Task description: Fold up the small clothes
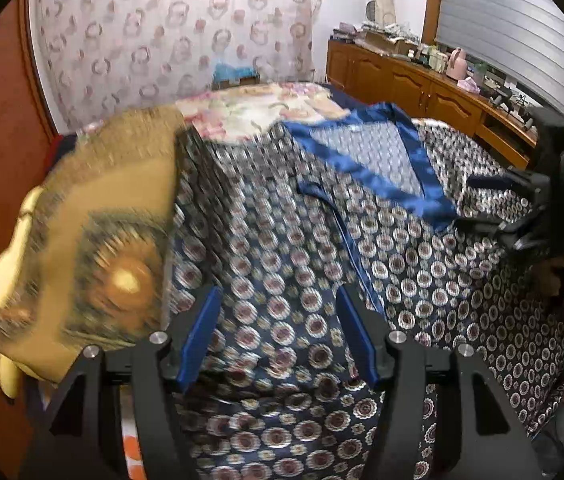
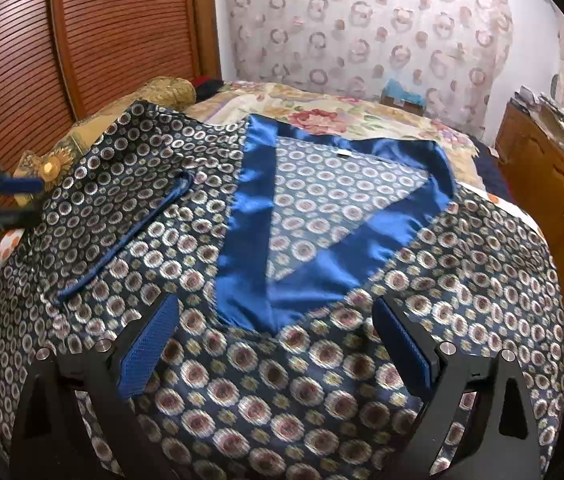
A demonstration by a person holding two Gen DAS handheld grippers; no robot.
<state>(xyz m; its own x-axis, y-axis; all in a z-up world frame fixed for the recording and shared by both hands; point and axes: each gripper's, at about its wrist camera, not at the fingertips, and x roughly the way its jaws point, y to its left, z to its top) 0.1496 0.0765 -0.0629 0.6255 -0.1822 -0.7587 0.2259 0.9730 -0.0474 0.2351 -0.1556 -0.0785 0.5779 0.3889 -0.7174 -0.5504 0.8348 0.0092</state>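
Garment (image 2: 321,380): patterned navy, satin collar (image 2: 242,216), spread flat on bed (image 2: 321,116). Soft, light, slippery; likely best pinched at hem or side edge. Left gripper (image 1: 278,336): half open, empty. Right gripper (image 2: 278,344): wide open, empty, above cloth.

right claw (image 2: 276,354) agape | patterned robe (image 2: 242,392) flat | floral bedspread (image 2: 321,116)

Navy garment (image 2: 321,380) with pale ringed medallions, glossy blue collar band (image 2: 242,240); floral cream bedspread (image 2: 321,116); blue-padded tools.
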